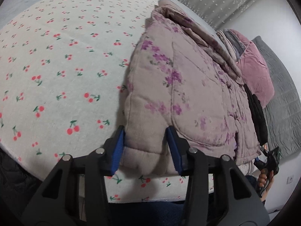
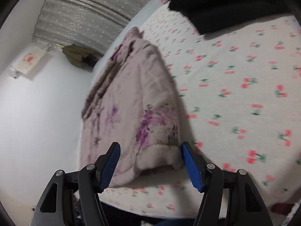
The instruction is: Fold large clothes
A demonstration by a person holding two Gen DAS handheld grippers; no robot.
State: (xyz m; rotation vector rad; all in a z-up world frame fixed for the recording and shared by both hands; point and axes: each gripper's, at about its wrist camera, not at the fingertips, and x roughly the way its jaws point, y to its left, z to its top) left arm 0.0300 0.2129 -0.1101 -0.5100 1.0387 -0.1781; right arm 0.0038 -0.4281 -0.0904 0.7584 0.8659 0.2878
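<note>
The left claw (image 1: 145, 146) pinches the near hem of the padded floral jacket (image 1: 188, 86), which lies lengthwise on the cherry-print bed (image 1: 62, 66). The right claw (image 2: 150, 166) gapes around the opposite hem corner, gripping nothing. Judged mid-fold: next, close it and lift both corners together.

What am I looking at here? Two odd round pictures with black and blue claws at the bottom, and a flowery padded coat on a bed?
No robot arm here: a person holds a two-finger clamp in each hand, and a wide-angle camera on each clamp looks along its fingers. One picture is from the left gripper, the other from the right gripper. The blue parts are the finger pads. On the cherry-print bedsheet lies a quilted floral jacket. The left gripper pinches its thick hem. The right gripper is open, with the jacket's edge between its fingers, not clamped. Further back are a black garment and a pink cushion.
</note>
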